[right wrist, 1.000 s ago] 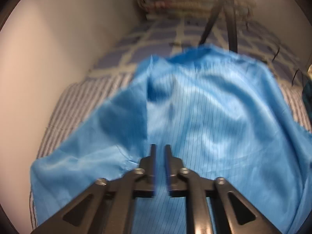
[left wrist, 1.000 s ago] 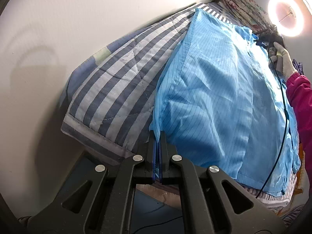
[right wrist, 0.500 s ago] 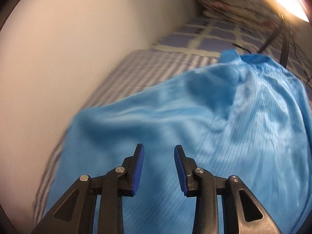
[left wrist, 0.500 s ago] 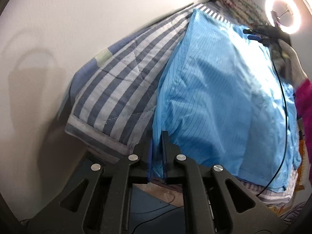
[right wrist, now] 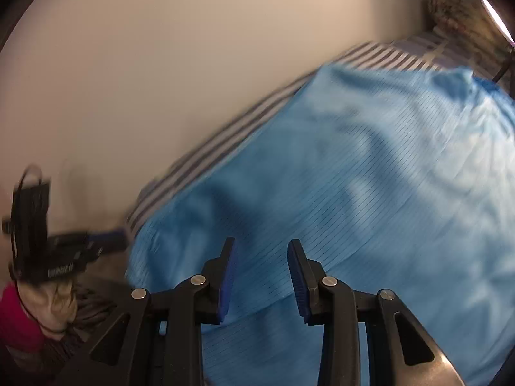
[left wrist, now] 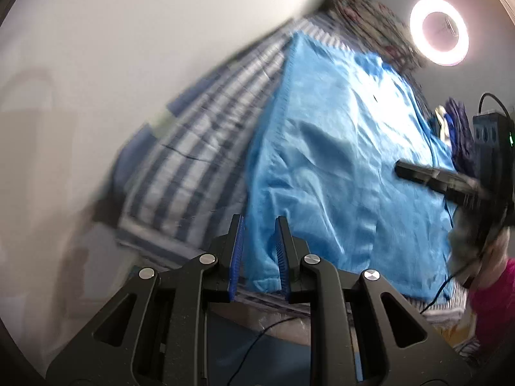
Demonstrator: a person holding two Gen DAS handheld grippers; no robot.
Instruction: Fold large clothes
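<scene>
Left-wrist view: the left gripper (left wrist: 258, 251) jaws have just been opening, standing apart with the blue garment's (left wrist: 338, 160) corner hanging loosely between them. Beyond, it is lying across the striped quilt (left wrist: 199, 160). Right gripper (right wrist: 261, 276) jaws are gaping empty above the cloth. No writing is legible.

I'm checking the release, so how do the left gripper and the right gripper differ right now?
The left gripper has just been opening: its jaws stand a narrow way apart with the blue garment's hem corner loose between them, while the right gripper's jaws stand wider with nothing between. The left sits at the garment's corner by the striped quilt; the right hovers over the cloth's middle. Both are open, with blue pads.
</scene>
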